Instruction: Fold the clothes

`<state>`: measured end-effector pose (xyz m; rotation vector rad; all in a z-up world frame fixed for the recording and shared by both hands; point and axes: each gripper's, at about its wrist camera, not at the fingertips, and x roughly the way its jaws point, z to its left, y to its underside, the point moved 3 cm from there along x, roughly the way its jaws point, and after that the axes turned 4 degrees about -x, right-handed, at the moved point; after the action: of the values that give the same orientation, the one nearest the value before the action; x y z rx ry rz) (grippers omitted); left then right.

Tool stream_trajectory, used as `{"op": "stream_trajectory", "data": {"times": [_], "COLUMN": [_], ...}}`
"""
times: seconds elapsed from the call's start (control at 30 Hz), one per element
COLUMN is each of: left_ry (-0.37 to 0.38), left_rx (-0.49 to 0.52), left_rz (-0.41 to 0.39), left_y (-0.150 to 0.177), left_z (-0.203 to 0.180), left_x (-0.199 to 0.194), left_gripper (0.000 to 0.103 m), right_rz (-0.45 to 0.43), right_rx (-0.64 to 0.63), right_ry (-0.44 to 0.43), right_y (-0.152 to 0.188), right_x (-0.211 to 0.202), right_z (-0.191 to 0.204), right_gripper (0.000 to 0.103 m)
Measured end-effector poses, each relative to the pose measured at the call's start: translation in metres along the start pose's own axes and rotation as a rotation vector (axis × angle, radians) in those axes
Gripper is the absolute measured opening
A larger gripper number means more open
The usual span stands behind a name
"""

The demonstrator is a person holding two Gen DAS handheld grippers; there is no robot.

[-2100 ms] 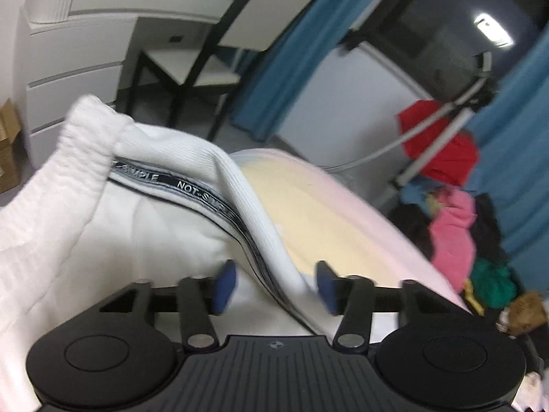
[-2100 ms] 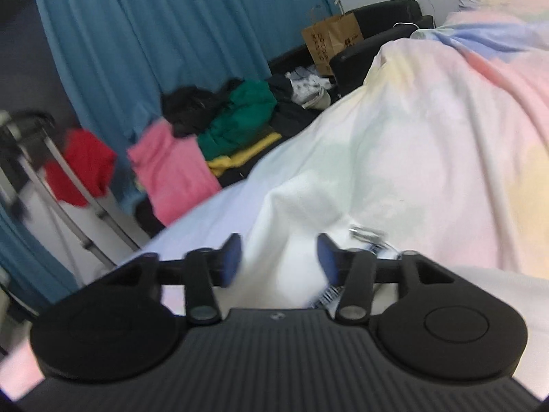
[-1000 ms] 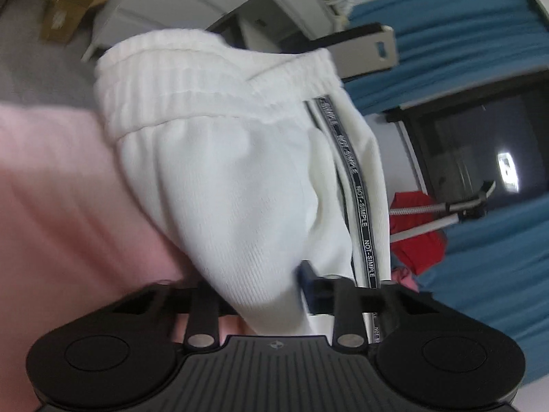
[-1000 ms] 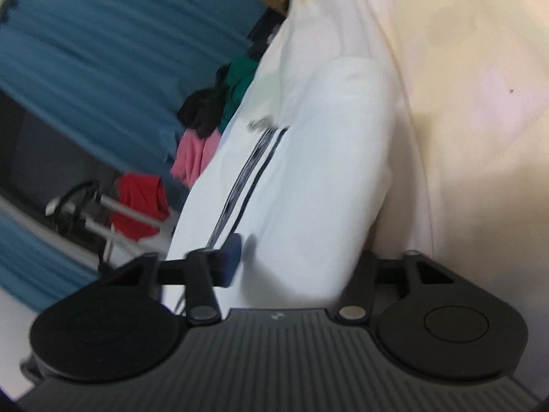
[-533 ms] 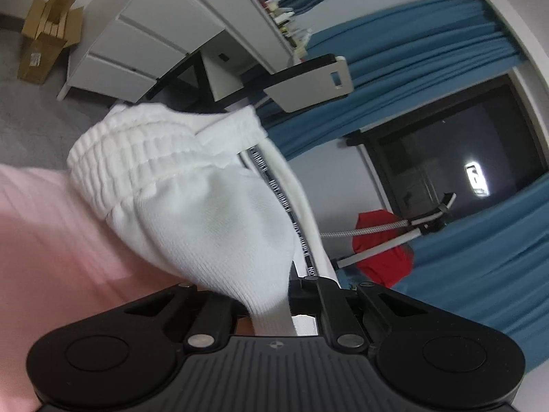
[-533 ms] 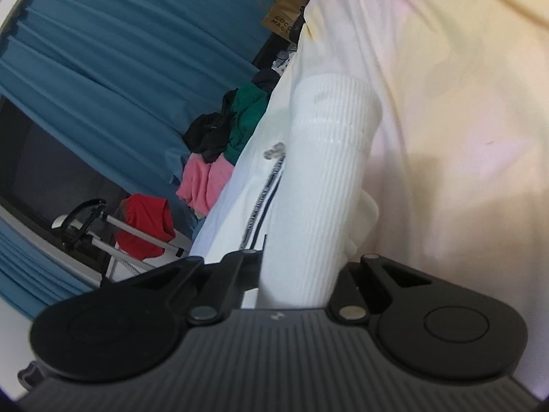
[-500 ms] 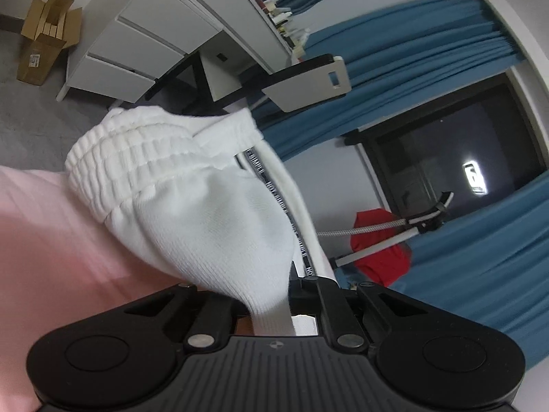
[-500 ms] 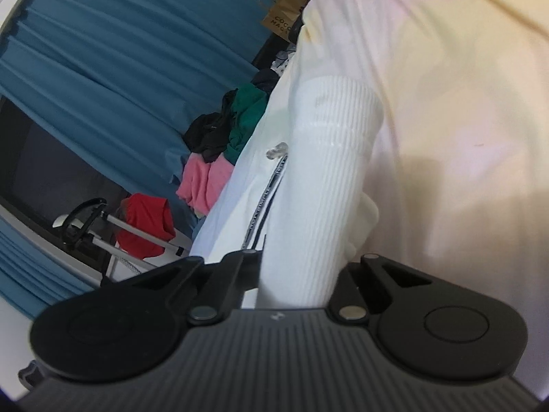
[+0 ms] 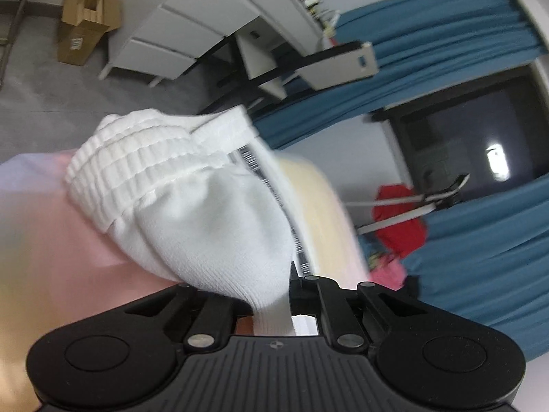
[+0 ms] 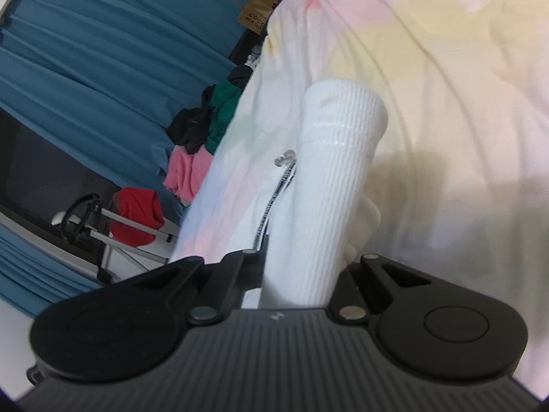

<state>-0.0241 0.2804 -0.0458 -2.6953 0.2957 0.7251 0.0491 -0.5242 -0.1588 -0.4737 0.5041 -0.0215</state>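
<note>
White ribbed trousers with a black-and-white lettered side stripe lie over the pastel bedsheet (image 9: 41,240). In the left wrist view my left gripper (image 9: 274,309) is shut on the trousers (image 9: 206,213) near the gathered elastic waistband (image 9: 137,158), which bunches up in front of it. In the right wrist view my right gripper (image 10: 298,274) is shut on the ribbed cuff end of a trouser leg (image 10: 329,178), which stands up between the jaws. The fingertips of both grippers are hidden by cloth.
A white drawer desk (image 9: 178,24), a chair (image 9: 308,65) and a cardboard box (image 9: 85,20) stand beyond the bed. Blue curtains (image 10: 103,51), a pile of coloured clothes (image 10: 206,130), a red garment on a stand (image 10: 137,213) and a paper bag (image 10: 257,13) line the far side.
Both grippers closed on the trousers about a second ago and keep their hold. Since half a second ago the left one has shifted slightly, bringing more floor and bedsheet into view.
</note>
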Motion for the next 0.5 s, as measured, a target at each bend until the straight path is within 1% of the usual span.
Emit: {"op": "stream_trajectory", "data": {"times": [0.1, 0.13, 0.17, 0.2, 0.23, 0.27, 0.3, 0.4, 0.43, 0.47, 0.5], "left_ry": [-0.086, -0.112, -0.139, -0.200, -0.261, -0.321, -0.356, -0.422, -0.428, -0.417, -0.406], "left_rx": [0.045, 0.063, 0.081, 0.117, 0.152, 0.203, 0.250, 0.419, 0.472, 0.538, 0.604], "left_rz": [0.007, 0.002, -0.002, -0.020, -0.038, -0.069, -0.100, -0.206, -0.248, -0.295, -0.340], "left_y": [0.006, 0.009, 0.011, 0.014, 0.018, 0.022, 0.027, 0.050, 0.058, 0.069, 0.079], "left_z": [0.005, 0.006, 0.006, 0.005, 0.003, 0.000, -0.004, -0.027, -0.036, -0.045, -0.055], "left_x": [0.001, -0.001, -0.004, -0.009, -0.013, -0.019, -0.025, -0.041, -0.045, -0.048, -0.052], "left_gripper": [0.011, 0.014, 0.026, 0.034, 0.049, 0.054, 0.055, 0.062, 0.068, 0.072, 0.074], "right_rz": [0.037, 0.043, 0.049, 0.054, 0.054, 0.053, 0.054, 0.056, 0.056, 0.056, 0.056], "right_rx": [0.006, 0.019, 0.031, 0.044, 0.053, 0.062, 0.063, 0.068, 0.075, 0.082, 0.088], "right_ry": [0.032, 0.038, 0.043, 0.049, 0.045, 0.041, 0.039, 0.033, 0.031, 0.029, 0.026], "right_y": [0.004, 0.005, 0.005, 0.006, 0.007, 0.009, 0.009, 0.011, 0.012, 0.012, 0.012], "right_x": [0.004, 0.006, 0.007, 0.009, 0.008, 0.007, 0.008, 0.009, 0.009, 0.009, 0.009], "right_z": [-0.017, -0.021, -0.025, -0.029, -0.030, -0.032, -0.033, -0.036, -0.037, -0.038, -0.039], "right_gripper": [0.010, 0.010, 0.010, 0.011, 0.011, 0.011, 0.011, 0.011, 0.011, 0.011, 0.011]}}
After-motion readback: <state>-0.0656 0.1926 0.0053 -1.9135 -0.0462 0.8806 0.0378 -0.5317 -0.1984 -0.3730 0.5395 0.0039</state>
